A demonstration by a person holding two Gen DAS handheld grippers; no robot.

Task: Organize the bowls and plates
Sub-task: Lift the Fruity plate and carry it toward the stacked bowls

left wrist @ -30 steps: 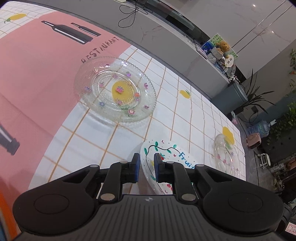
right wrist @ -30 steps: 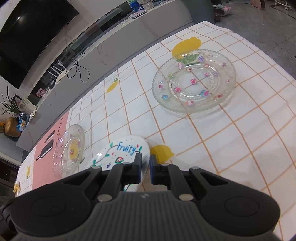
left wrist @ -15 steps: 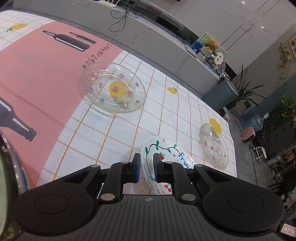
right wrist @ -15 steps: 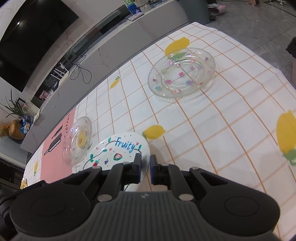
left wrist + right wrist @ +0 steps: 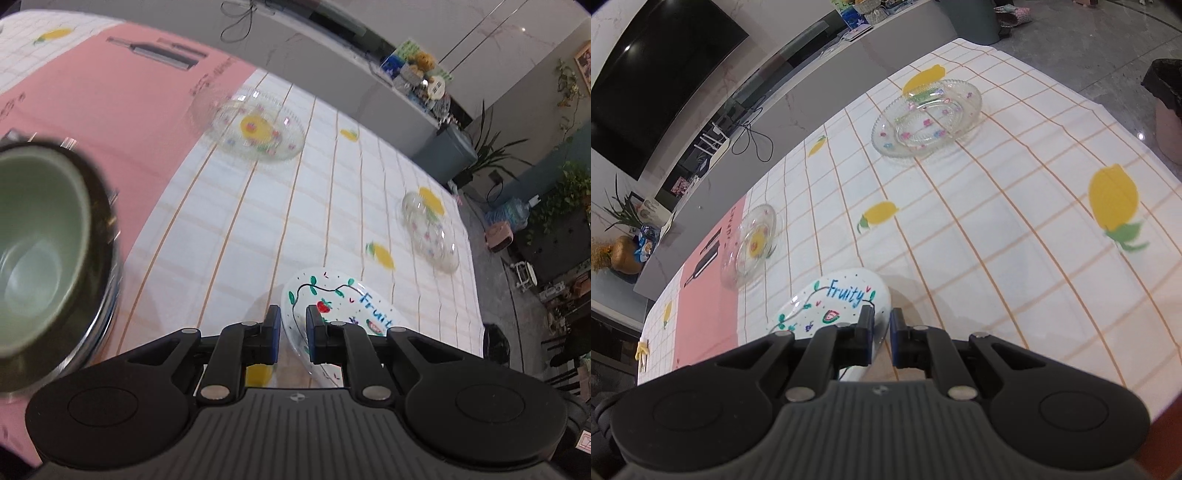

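Both grippers pinched the same white plate (image 5: 834, 306), the one lettered "Fruity": the left gripper (image 5: 291, 326) had its jaws closed on the plate's left rim, the right gripper (image 5: 881, 328) on its right rim. The plate hung between them above the checked table (image 5: 997, 229), apparently lifted clear, though its near edge was hidden behind the jaws. Two glass plates lay on the cloth well apart, one (image 5: 255, 127) beside the pink strip, the other (image 5: 927, 118) towards the far right corner. At the left, close to the left camera and blurred, a green bowl (image 5: 33, 236) sat in a larger dark and metal-rimmed dish (image 5: 107, 266). By my judgement the job was at an early to middle stage: the bowls looked nested, the white plate was in transit, and both glass plates remained to be gathered.
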